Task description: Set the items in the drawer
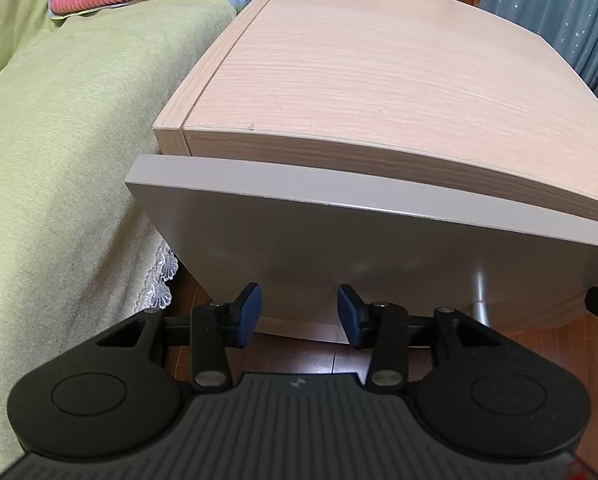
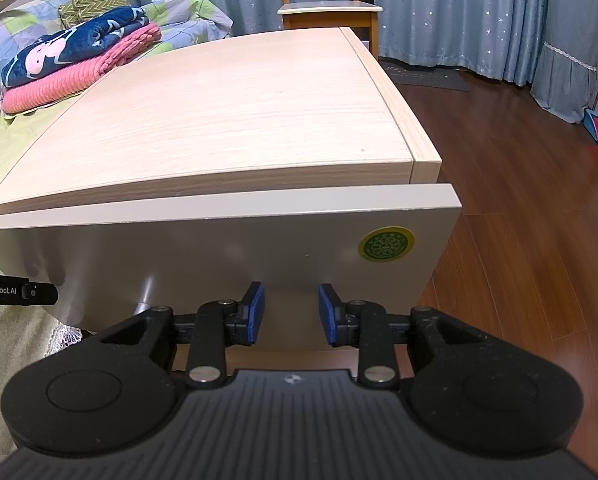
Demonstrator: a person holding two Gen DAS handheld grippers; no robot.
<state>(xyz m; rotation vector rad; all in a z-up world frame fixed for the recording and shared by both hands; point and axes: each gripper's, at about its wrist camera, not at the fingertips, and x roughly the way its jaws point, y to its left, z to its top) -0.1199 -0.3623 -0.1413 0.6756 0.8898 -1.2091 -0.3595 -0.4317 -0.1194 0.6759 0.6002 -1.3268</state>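
Bedroom, dark wood floor point(image 2: 519, 184), star-print blue curtains point(image 2: 459, 12): pale oak-grain bedside cabinet point(image 2: 227, 120) beside a green-covered bed point(image 1: 67, 152), its drawer shut.

Item: glossy grey drawer front point(image 2: 227, 256), flush under the cabinet top, round green sticker point(image 2: 386, 243) at one corner, silver handle point(image 1: 479, 292) low on the panel. Left gripper point(image 1: 299, 314) and right gripper point(image 2: 291, 312) both hang just before the panel, blue-padded fingers spread apart, nothing between them. No items for stowing show in either view; folded pink and navy blankets point(image 2: 79, 60) lie on the bed. Step judged: opening not yet begun. The next move likely calls for one gripper to close on the handle and pull straight out.
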